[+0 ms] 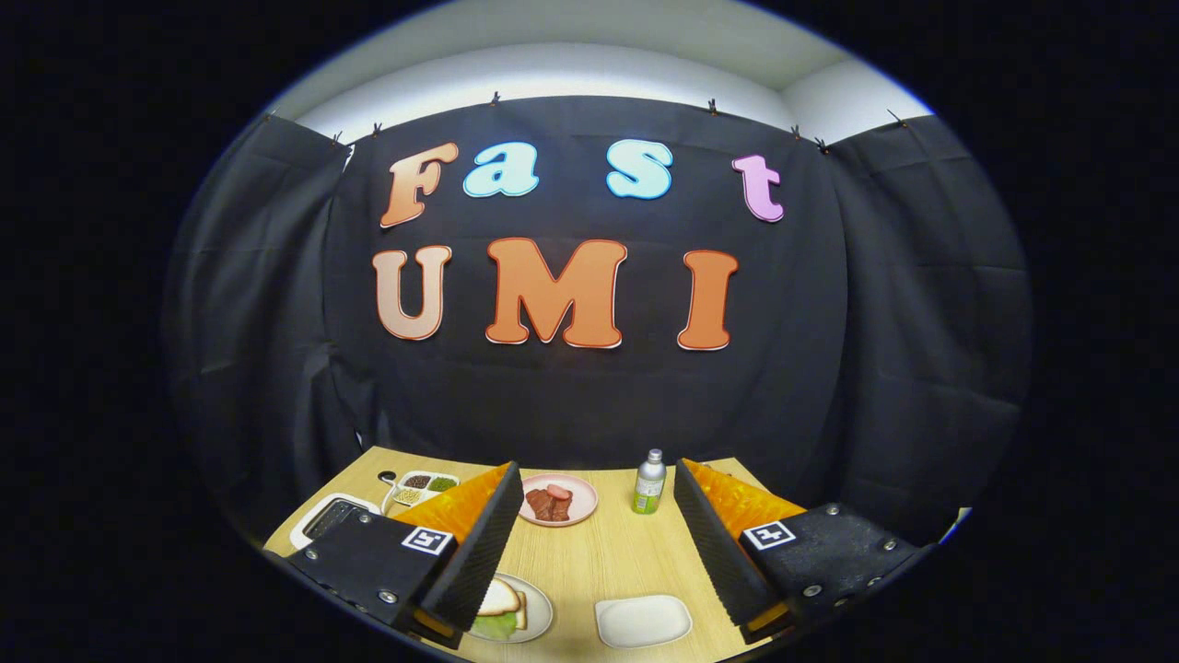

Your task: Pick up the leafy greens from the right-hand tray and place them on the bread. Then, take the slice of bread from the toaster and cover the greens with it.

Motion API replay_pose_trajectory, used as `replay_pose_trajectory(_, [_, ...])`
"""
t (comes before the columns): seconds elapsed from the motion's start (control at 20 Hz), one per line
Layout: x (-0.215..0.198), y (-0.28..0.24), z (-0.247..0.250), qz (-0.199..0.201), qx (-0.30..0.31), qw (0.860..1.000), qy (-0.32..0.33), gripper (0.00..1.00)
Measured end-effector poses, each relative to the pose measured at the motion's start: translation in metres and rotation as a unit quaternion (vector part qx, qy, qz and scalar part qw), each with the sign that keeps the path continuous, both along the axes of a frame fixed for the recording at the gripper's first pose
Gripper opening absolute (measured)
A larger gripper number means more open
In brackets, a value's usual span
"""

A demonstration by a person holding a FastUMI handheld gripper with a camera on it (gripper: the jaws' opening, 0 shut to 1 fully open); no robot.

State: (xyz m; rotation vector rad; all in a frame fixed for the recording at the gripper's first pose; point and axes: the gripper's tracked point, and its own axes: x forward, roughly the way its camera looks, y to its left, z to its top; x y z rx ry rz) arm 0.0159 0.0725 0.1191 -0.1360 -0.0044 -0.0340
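Gripper [589, 539] is sitting high above the wooden table [589, 562], fingers spread wide apart, nothing btwn them, pinching nothing. Left finger [479, 552] and right finger [714, 543] are both hanging clear of the tabletop items.

Gripper view, near side of table: a round plate [539, 612] is lying just beside the left fingertip, partly hidden under it. On that plate a bread slice [500, 599] is resting on top of leafy greens [493, 628], w/ the green leaf edge poking out below the bread. More bread seems to be sitting beneath, can't tell how many slices. Just right of the plate, btwn the two fingers, a small white tray [643, 620] w/ rounded corners is lying flat, nothing in it.

Far side of table: a pink plate [582, 502] is holding reddish-brown sausage pieces [550, 504], beyond the fingers and nearer the left one. A small bottle [649, 482] w/ green label and silver cap is standing upright to the right of the pink plate, well apart from it. Behind the left finger, a white toaster [327, 517] is showing its dark slot area; can't tell if anything is inside. Next to it, a white divided dish [422, 485] is holding dark, green and pale contents in separate compartments.

Black cloth wall is hanging behind the table.
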Motion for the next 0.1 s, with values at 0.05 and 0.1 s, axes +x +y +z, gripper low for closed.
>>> replay_pose_trajectory(0.05, [-0.0003,-0.0017,0.0025,0.000,-0.002,1.000,-0.004,0.98])
replay_pose_trajectory(0.1, [-0.0021,-0.0041,0.0046,-0.002,-0.002,1.000,-0.006,0.98])
